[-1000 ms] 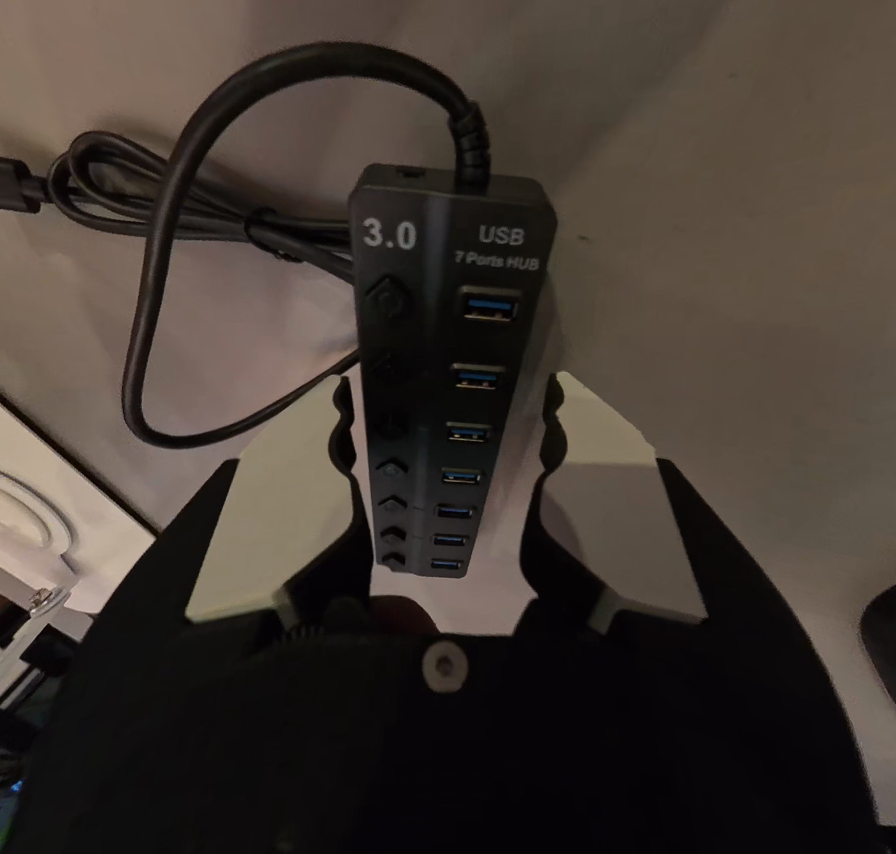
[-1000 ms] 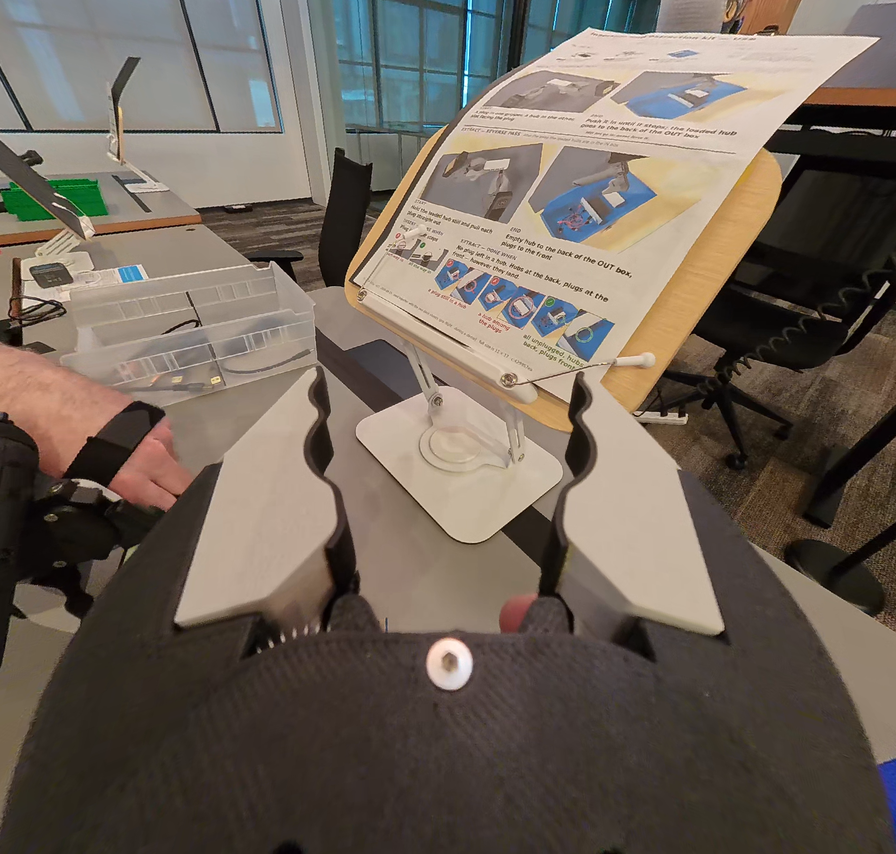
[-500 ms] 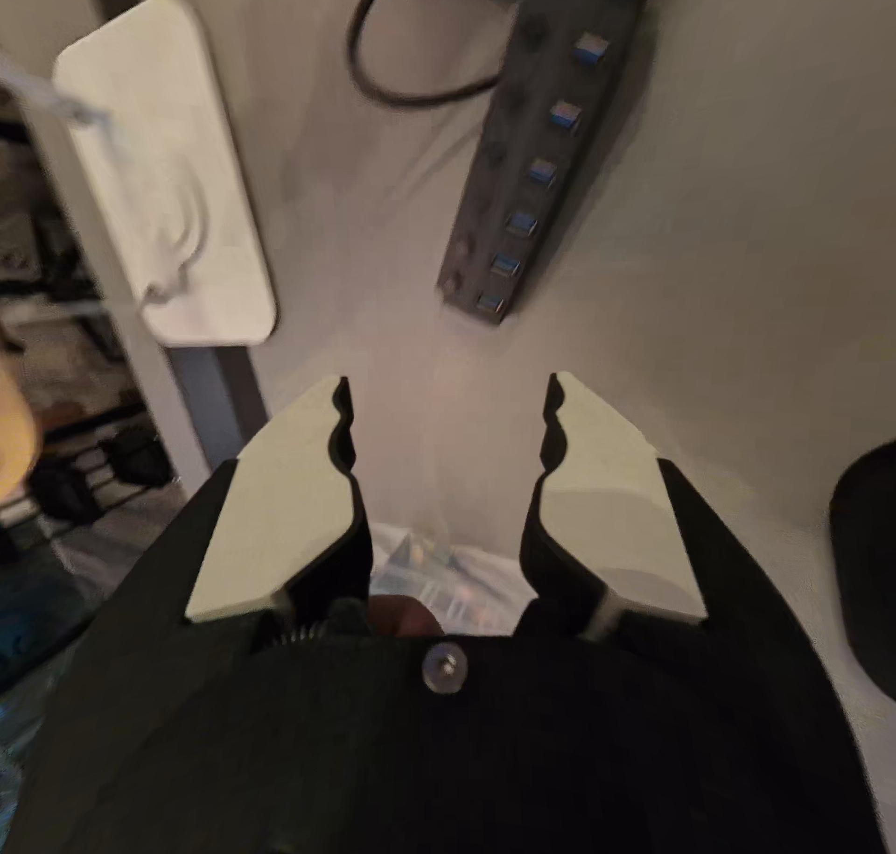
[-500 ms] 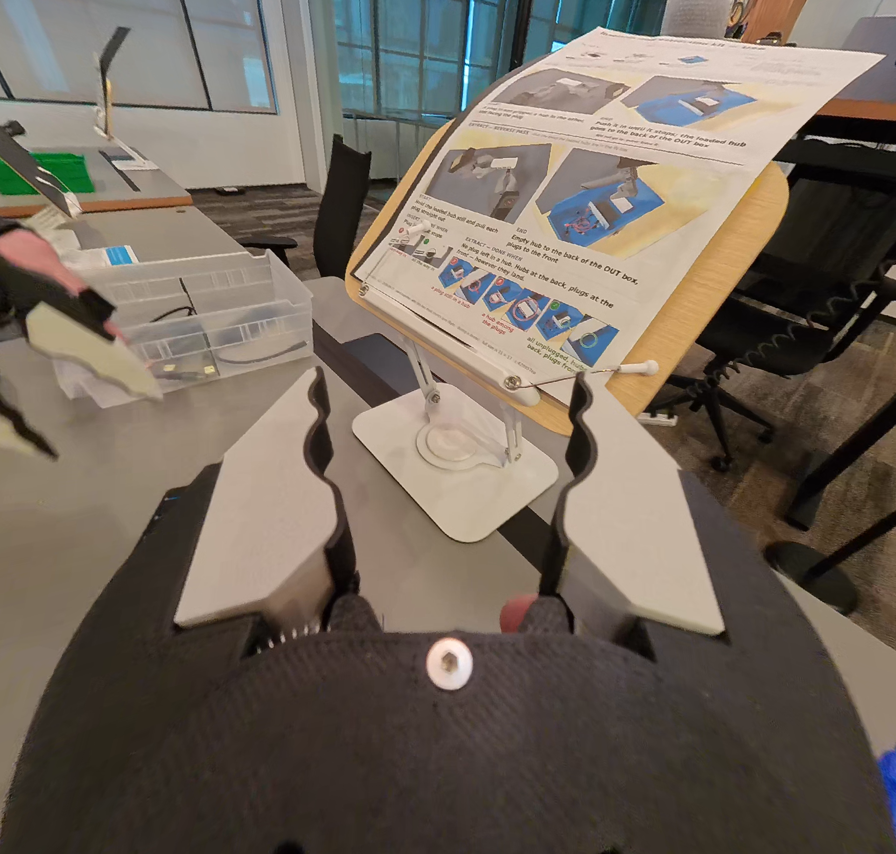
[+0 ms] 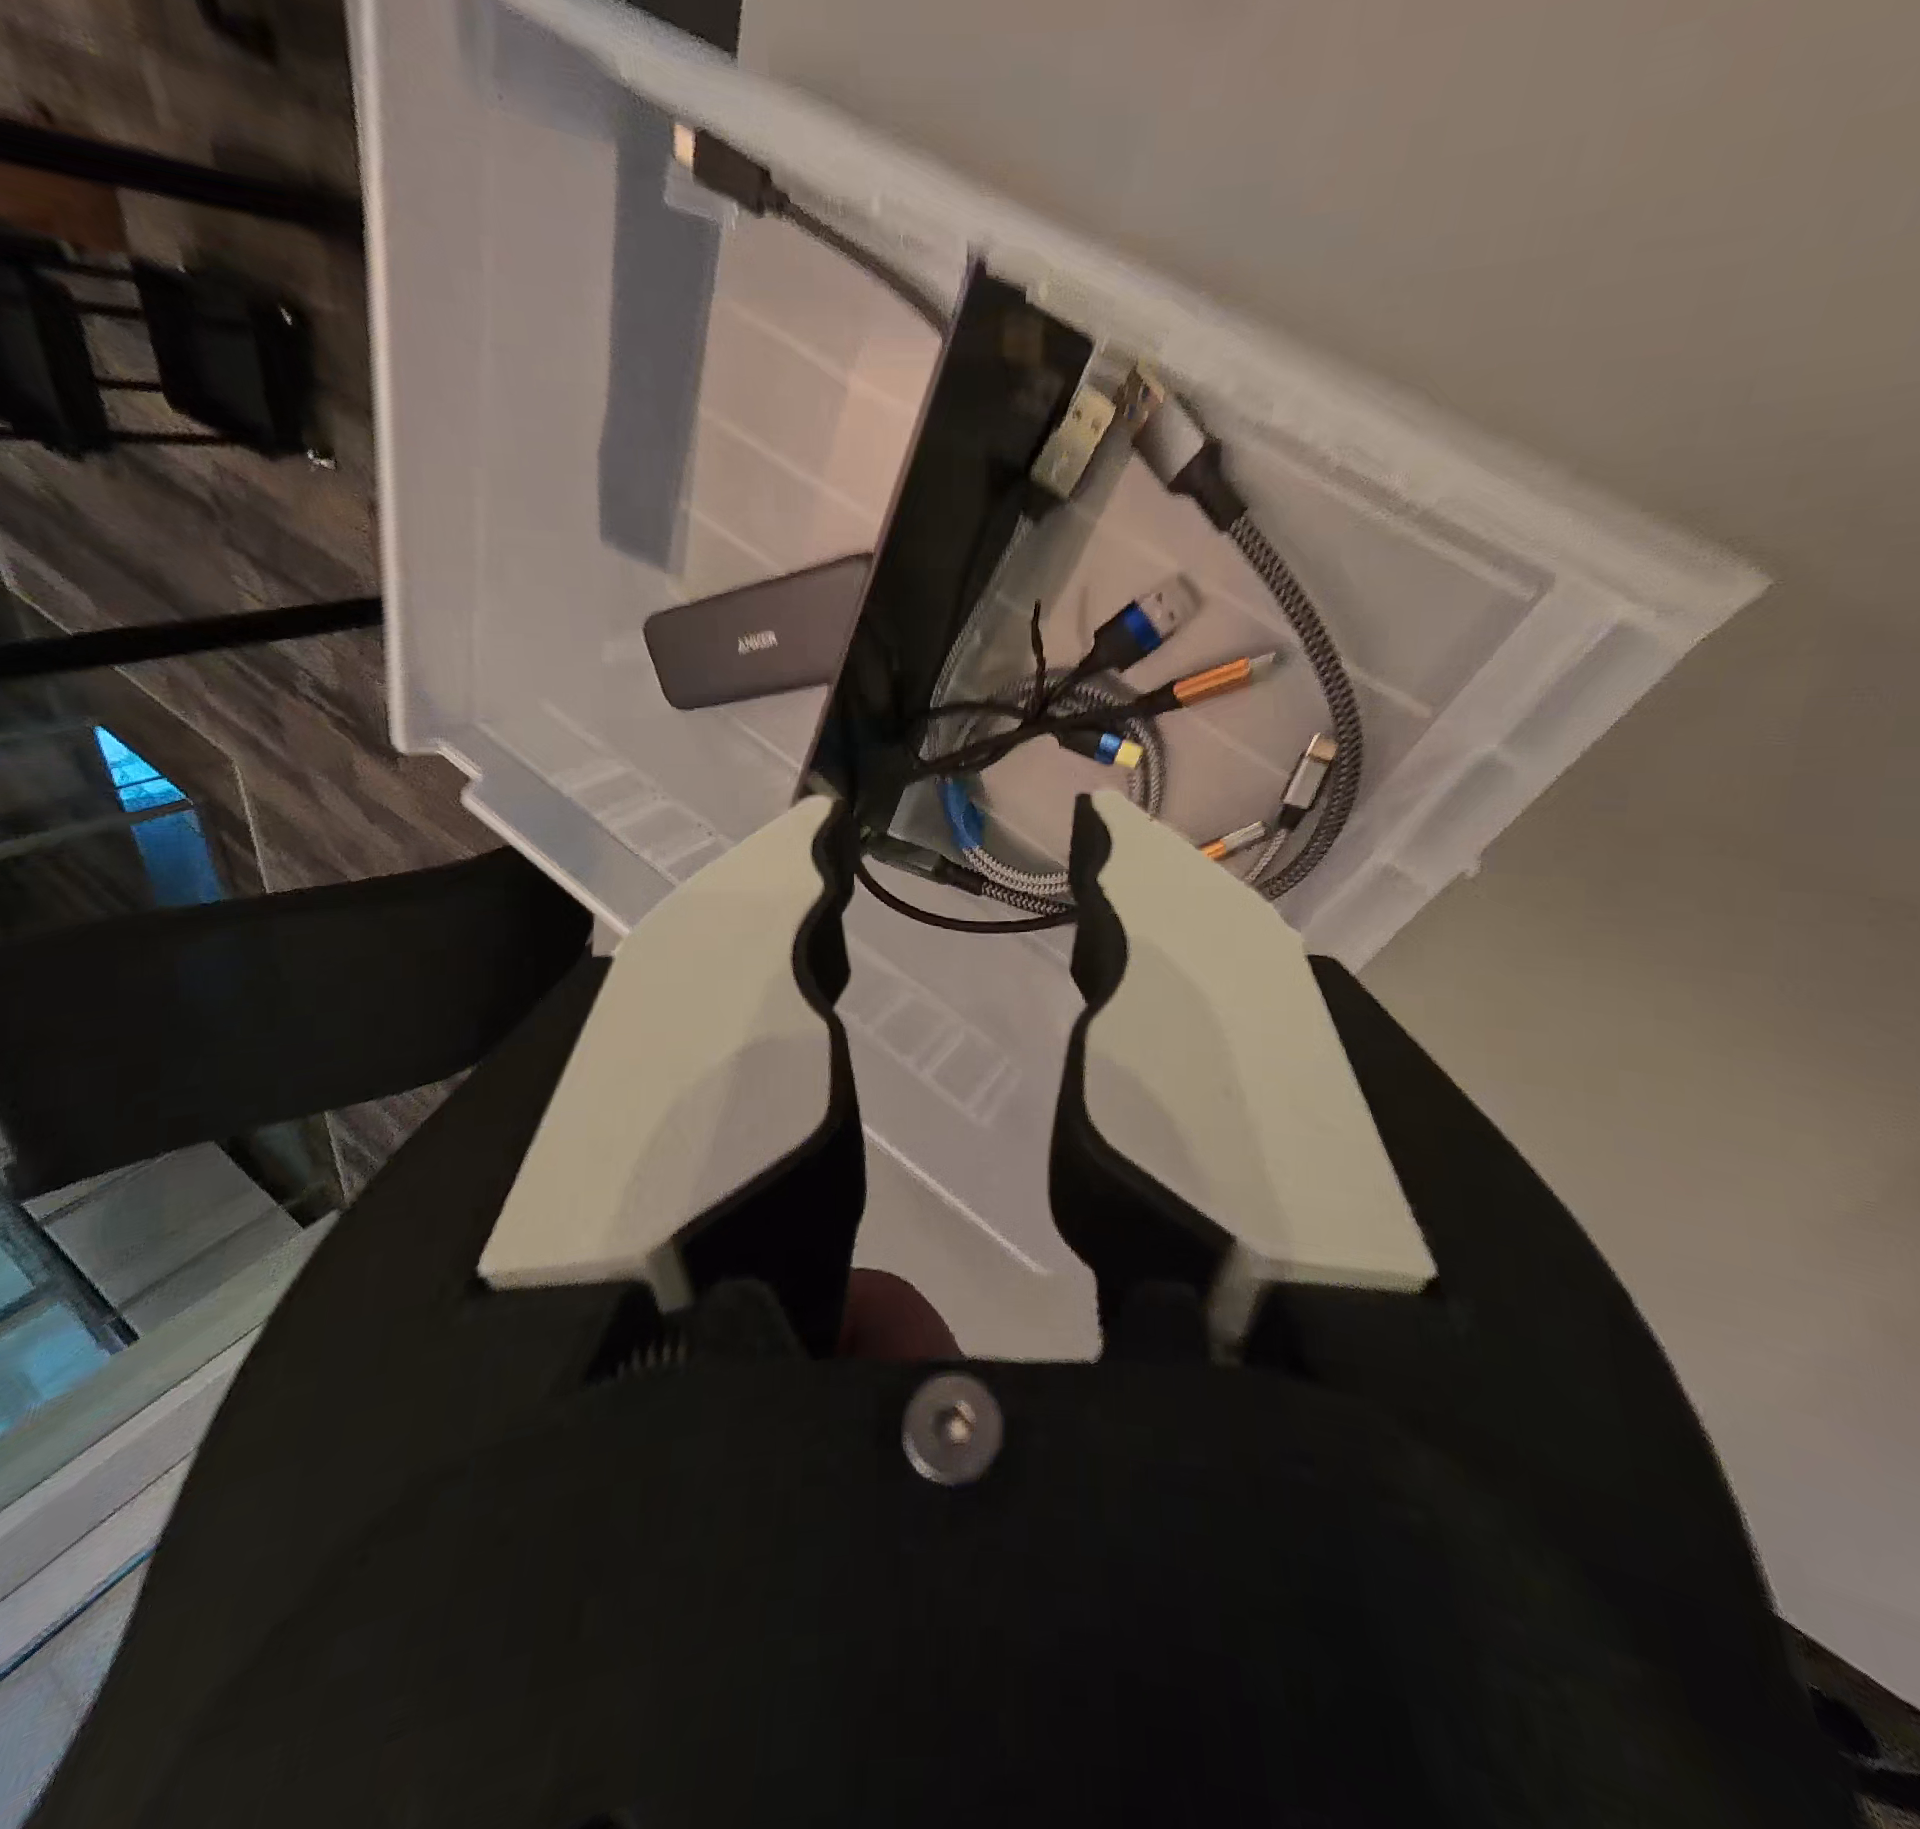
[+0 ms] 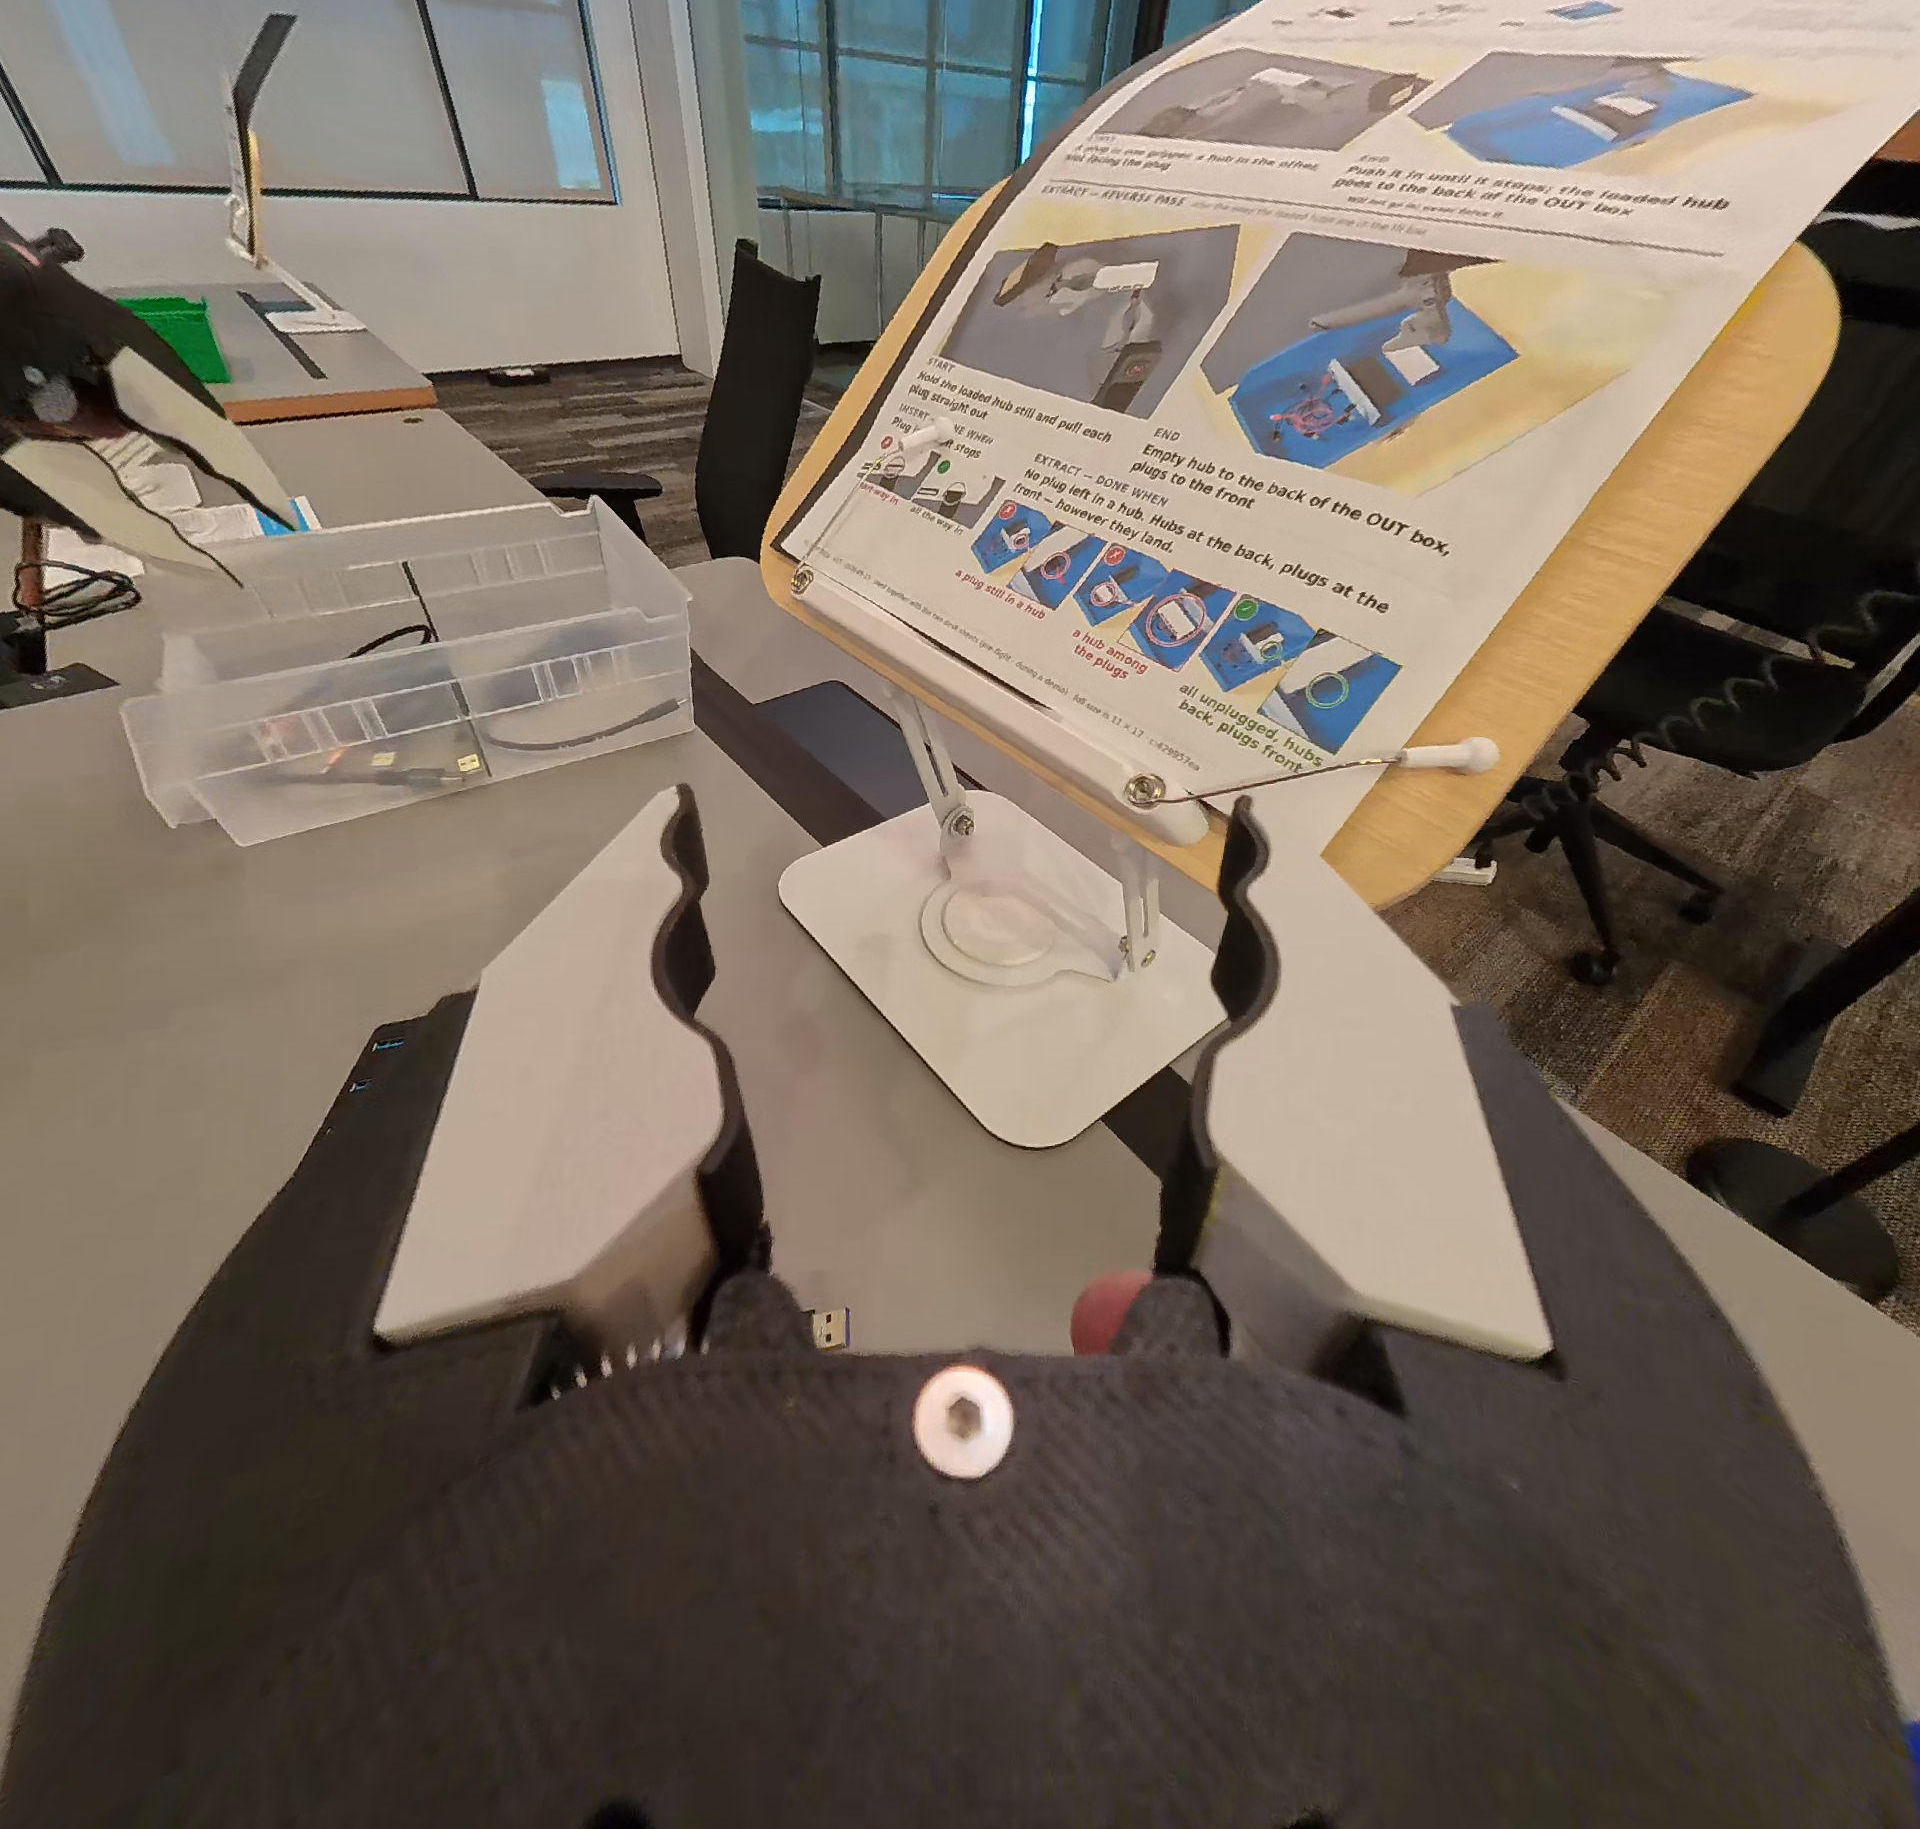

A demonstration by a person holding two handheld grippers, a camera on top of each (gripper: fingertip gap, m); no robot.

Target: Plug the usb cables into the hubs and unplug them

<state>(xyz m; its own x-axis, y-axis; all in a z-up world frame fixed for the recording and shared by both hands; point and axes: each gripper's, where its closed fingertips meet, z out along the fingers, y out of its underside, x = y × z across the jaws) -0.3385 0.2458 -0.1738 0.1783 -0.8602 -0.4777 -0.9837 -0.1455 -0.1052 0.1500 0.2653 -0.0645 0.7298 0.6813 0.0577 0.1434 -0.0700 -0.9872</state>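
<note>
My left gripper [image 5: 956, 823] is open and empty, its jaws fairly close together, above a clear plastic box [image 5: 1455, 574]. The box holds a small dark grey hub [image 5: 753, 641], a long black hub [image 5: 935, 532] leaning on edge, and a tangle of braided cables [image 5: 1320, 626] with blue [image 5: 1138, 626] and orange [image 5: 1216, 683] plugs. My right gripper [image 6: 961, 823] is wide open and empty above the grey table [image 6: 260, 948]. A black hub with blue ports [image 6: 384, 1062] lies beside its left finger, and a USB plug [image 6: 831, 1322] shows under it. The left gripper [image 6: 135, 460] also shows over the box [image 6: 416, 678].
A wooden document stand with an instruction sheet [image 6: 1299, 408] stands on a white base [image 6: 997, 969] just beyond my right gripper. Office chairs [image 6: 758, 397] and another desk [image 6: 312, 366] lie behind. The table edge runs to the right. One gripper's finger ends stand about 50 centimetres off the other's.
My left gripper has left the long black hub on the table and swung over the clear box, and its jaws have narrowed. My right gripper has shifted slightly and stays open.
</note>
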